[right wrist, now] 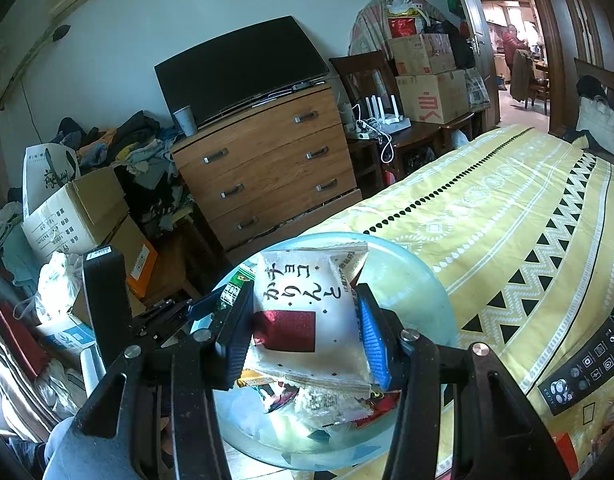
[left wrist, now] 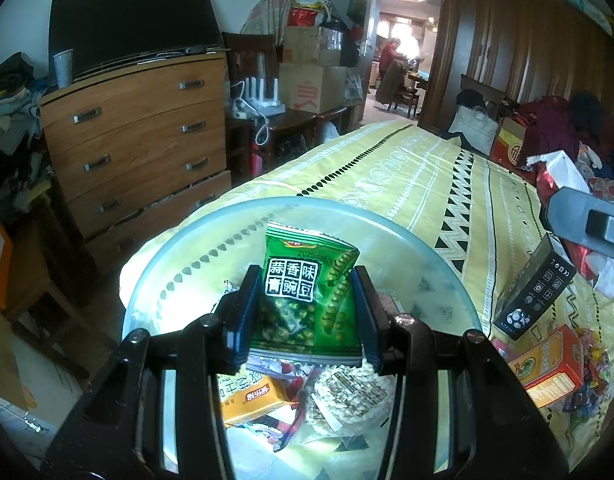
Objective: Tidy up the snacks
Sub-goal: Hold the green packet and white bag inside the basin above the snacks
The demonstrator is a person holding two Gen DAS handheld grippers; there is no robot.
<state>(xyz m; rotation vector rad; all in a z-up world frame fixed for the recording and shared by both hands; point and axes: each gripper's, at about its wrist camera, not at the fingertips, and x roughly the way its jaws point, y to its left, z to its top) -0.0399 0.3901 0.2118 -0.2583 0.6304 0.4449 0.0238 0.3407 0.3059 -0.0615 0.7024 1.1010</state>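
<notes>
**Two grippers, one snack packet each, above a glass bowl**

One green packet of peas [left wrist: 307, 292] is pinched between the two fingers [left wrist: 243, 316] of the left gripper [left wrist: 305, 316] and is held upright over a clear glass bowl [left wrist: 179, 248]. One white packet with a dark red square [right wrist: 303, 312] is clamped between the two fingers [right wrist: 371, 336] of the right gripper [right wrist: 303, 328], likewise above the bowl [right wrist: 427, 300]. In both cases the pads are pressed against the packet's sides.

Inside the bowl, beneath the held packets, one orange packet [left wrist: 251, 398] and one round rice cracker in clear wrap [left wrist: 347, 396] can be counted; further wrappers lie among them, but their number cannot be told.

The bowl is seen resting at the edge of a bed covered by a yellow patterned sheet [left wrist: 407, 176]. On the sheet, to the right, one black box [left wrist: 535, 292] and one orange carton [left wrist: 551, 364] are shown. Behind the bed stands one wooden chest of drawers [right wrist: 267, 168], on which one dark screen [right wrist: 243, 68] and one paper cup [right wrist: 185, 120] are placed.
</notes>
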